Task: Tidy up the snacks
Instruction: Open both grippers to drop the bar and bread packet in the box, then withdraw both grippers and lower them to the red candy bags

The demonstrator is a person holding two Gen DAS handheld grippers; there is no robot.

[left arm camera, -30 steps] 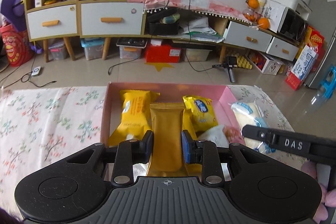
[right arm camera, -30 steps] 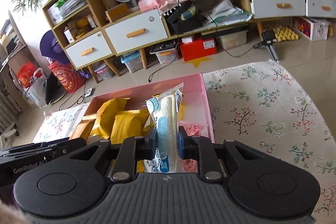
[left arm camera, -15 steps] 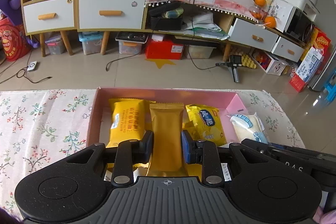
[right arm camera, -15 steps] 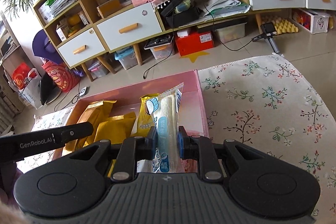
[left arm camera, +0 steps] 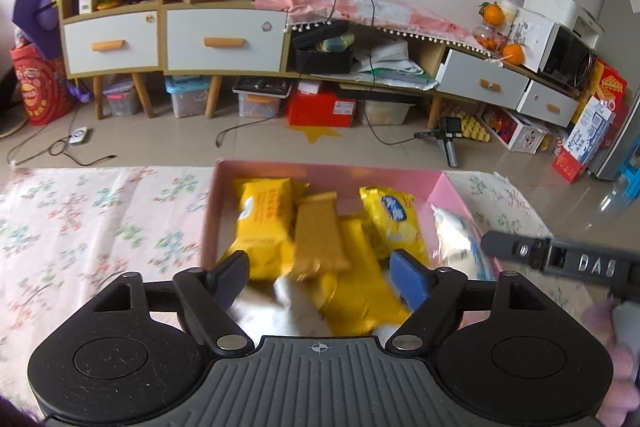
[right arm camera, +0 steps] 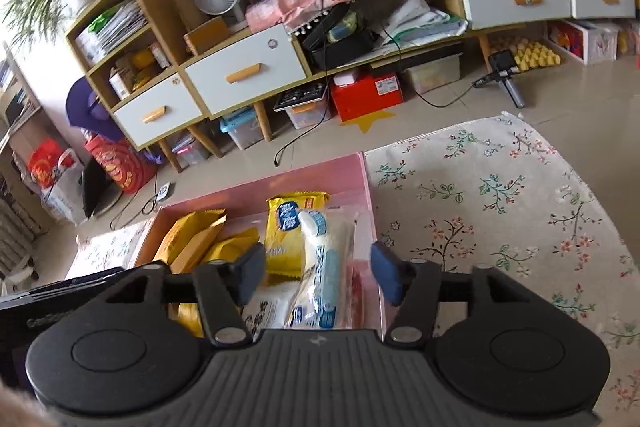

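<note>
A pink box [left arm camera: 320, 169] on the flowered cloth holds several snack packets. My left gripper [left arm camera: 324, 277] hovers over its near side; its jaws are opening and the tan-gold packet [left arm camera: 320, 237], blurred, lies loose between them, touching neither pad. Beside it lie a yellow packet [left arm camera: 262, 219] and a yellow packet with a blue label [left arm camera: 390, 221]. My right gripper [right arm camera: 318, 273] is over the box's right end [right arm camera: 370, 187]; its jaws are opening too, and the white-and-blue packet [right arm camera: 328, 259] rests free between the pads. The right gripper's arm [left arm camera: 560, 257] shows in the left wrist view.
The flowered tablecloth [right arm camera: 500, 207] spreads bare to the right of the box, and another stretch [left arm camera: 92, 219] to its left. Beyond the table's far edge is tiled floor with cables, storage bins and a long low cabinet [left arm camera: 224, 39].
Both grippers have gone from shut to wide apart. The tan-gold packet has dropped out of the left jaws into the box, and the white-and-blue packet has left the right jaws and tipped over.
</note>
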